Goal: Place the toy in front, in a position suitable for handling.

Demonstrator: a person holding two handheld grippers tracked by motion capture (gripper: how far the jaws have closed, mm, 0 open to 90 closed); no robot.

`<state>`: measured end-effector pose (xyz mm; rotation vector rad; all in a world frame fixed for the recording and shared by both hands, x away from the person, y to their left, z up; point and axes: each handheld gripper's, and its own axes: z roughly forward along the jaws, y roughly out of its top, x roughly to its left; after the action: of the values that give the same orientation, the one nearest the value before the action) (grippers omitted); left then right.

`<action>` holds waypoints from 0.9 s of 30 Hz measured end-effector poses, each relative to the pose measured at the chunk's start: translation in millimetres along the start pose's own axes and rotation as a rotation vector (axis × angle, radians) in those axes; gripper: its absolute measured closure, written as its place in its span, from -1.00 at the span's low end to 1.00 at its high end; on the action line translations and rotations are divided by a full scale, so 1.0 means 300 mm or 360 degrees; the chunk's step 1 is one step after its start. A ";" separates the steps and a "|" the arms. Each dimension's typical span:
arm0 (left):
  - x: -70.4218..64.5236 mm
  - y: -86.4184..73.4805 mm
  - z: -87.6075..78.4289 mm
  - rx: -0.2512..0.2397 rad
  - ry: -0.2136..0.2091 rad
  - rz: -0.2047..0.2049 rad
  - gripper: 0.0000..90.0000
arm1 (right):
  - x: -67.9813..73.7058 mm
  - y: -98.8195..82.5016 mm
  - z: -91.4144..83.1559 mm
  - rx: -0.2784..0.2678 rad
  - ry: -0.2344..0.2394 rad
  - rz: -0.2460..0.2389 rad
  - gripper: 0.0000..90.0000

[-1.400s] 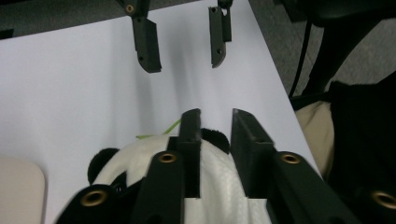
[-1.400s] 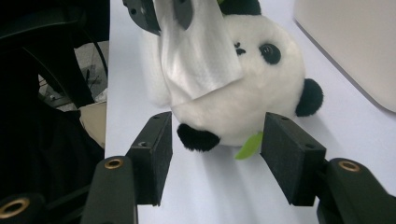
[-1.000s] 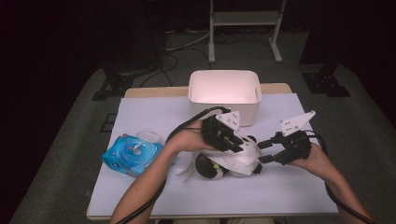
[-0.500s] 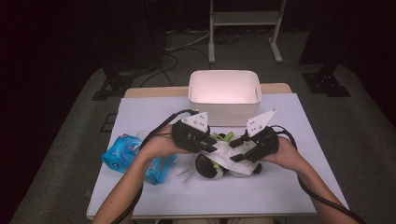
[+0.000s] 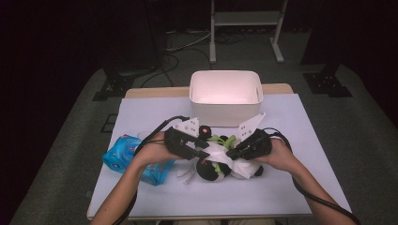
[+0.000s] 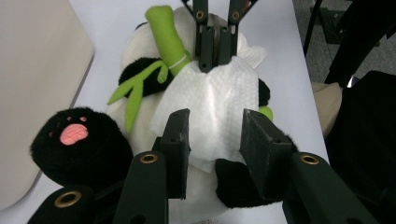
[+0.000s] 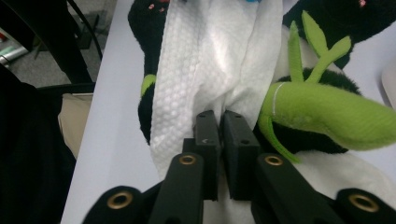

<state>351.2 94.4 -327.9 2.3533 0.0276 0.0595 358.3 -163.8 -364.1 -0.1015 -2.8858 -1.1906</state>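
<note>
**Tissue draped over a plush panda, pinched at one end**

At bench centre, just at 6 o'clock of the white bin (image 5: pixel 225 96), lies the plush panda (image 6: pixel 81 149), soft black-and-white pile with a green felt bamboo stalk (image 7: pixel 322 114). An embossed, thin white tissue (image 6: pixel 212 100) drapes across it. The right gripper (image 7: pixel 227 122) is pressed together on the tissue's edge; the left gripper (image 6: pixel 212 128) is spread, straddling the other end. Likely risks: opposed pulling tears the tissue, or jaws snag the plush.

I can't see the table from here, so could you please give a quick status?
Right gripper shut on wipe. Left gripper open over it. Wipe lies on panda.
</note>
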 end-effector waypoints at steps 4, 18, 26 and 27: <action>-0.006 -0.001 0.005 -0.0007 0.0010 0.0006 0.37 | 0.010 0.001 -0.030 0.0016 -0.0010 0.0003 0.93; -0.014 -0.002 0.021 0.0000 -0.0010 -0.0004 0.34 | 0.010 -0.125 -0.179 0.0042 -0.0154 0.0105 0.93; -0.031 -0.007 0.027 0.0012 -0.0009 -0.0001 0.33 | -0.012 -0.190 -0.211 -0.0025 -0.0146 0.0208 0.92; -0.032 -0.008 0.028 0.0015 -0.0014 0.0001 0.32 | -0.013 -0.170 -0.208 -0.0044 -0.0131 0.0182 0.92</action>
<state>342.0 89.8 -335.9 2.3629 0.0225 0.0493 358.3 -244.1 -355.8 -0.3185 -2.8876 -1.2349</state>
